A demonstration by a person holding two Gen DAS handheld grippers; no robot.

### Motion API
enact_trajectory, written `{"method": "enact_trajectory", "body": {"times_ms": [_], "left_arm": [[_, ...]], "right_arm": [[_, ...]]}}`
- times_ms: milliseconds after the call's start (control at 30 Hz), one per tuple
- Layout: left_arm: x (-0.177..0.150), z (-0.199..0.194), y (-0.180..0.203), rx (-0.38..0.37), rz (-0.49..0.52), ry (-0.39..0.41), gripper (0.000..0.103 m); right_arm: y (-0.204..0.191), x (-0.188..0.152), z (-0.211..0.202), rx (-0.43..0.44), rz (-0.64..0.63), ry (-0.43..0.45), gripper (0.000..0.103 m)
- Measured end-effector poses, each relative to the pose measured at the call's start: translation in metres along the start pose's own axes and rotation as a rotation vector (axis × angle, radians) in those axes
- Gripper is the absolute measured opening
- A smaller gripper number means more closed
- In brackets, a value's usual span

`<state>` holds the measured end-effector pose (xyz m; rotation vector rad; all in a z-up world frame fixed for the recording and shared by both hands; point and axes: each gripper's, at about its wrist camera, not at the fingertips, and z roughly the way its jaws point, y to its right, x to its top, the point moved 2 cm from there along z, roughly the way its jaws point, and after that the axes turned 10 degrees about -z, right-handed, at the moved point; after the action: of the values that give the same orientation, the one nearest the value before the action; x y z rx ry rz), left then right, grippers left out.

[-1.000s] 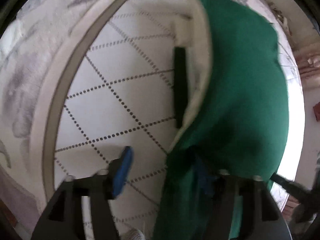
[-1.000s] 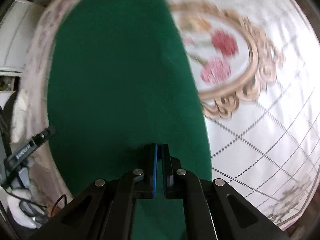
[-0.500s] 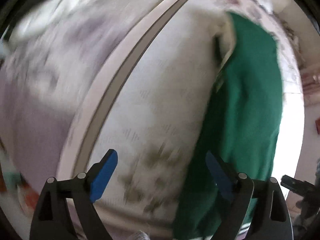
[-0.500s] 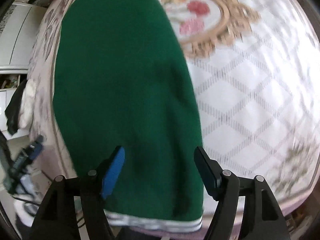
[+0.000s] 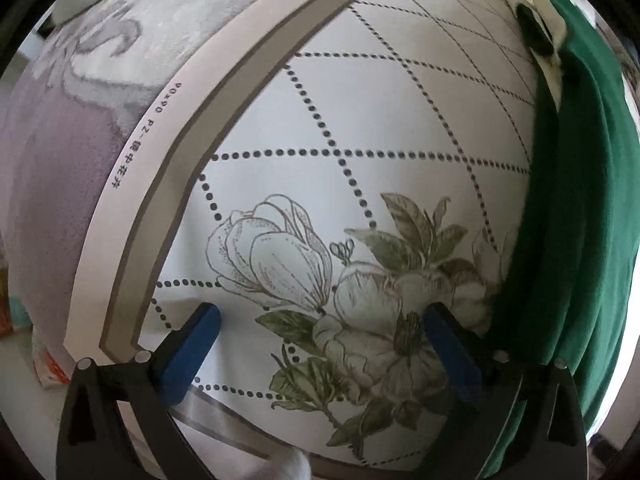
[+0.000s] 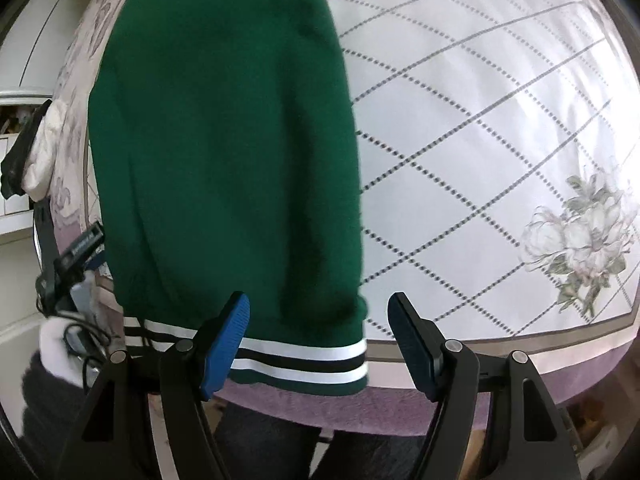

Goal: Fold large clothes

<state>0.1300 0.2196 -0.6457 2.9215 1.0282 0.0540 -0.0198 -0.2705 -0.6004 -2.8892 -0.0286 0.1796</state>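
A large green garment (image 6: 224, 140) lies folded in a long strip on the patterned table cover (image 6: 480, 120). Its hem with white and black stripes (image 6: 304, 360) hangs at the near table edge. My right gripper (image 6: 320, 332) is open and empty, just above that hem. In the left wrist view the garment (image 5: 576, 200) lies along the right side, with a white and dark collar part (image 5: 540, 36) at the far end. My left gripper (image 5: 320, 344) is open and empty above the flower print, left of the garment.
The cover has a dotted diamond grid, flower prints (image 5: 360, 304) and a grey border band (image 5: 192, 184), over a purple plush cloth (image 5: 48, 152). A black device with cables (image 6: 72, 264) sits at the left edge. White furniture (image 6: 24, 60) stands beyond.
Both grippers have opened and let go of the green garment, then drawn back toward the near table edge. The garment now lies flat on the cover.
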Motion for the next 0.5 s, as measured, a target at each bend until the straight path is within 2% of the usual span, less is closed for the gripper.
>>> {"method": "enact_trajectory", "body": {"times_ms": [100,233,300,400,500], "left_arm": [[0.008,-0.005,-0.007,-0.022,-0.049,-0.010,0.103],[0.005,-0.042,-0.019,-0.078,-0.076,-0.005,0.103],[-0.010,-0.065,-0.019,-0.079,-0.047,-0.002,0.103],[-0.050,-0.098,-0.007,-0.072,0.051,-0.022,0.103],[-0.084,-0.090,0.006,-0.083,0.114,-0.112,0.103]], "right_arm": [[0.017,-0.019,-0.007,0.033,-0.014,-0.013,0.074],[0.017,-0.050,-0.007,0.176,-0.015,-0.125,0.074],[0.018,-0.067,-0.009,0.189,-0.020,-0.158,0.074],[0.025,-0.085,-0.007,0.178,-0.003,-0.181,0.074],[0.036,-0.095,0.007,0.199,0.071,-0.172,0.074]]}}
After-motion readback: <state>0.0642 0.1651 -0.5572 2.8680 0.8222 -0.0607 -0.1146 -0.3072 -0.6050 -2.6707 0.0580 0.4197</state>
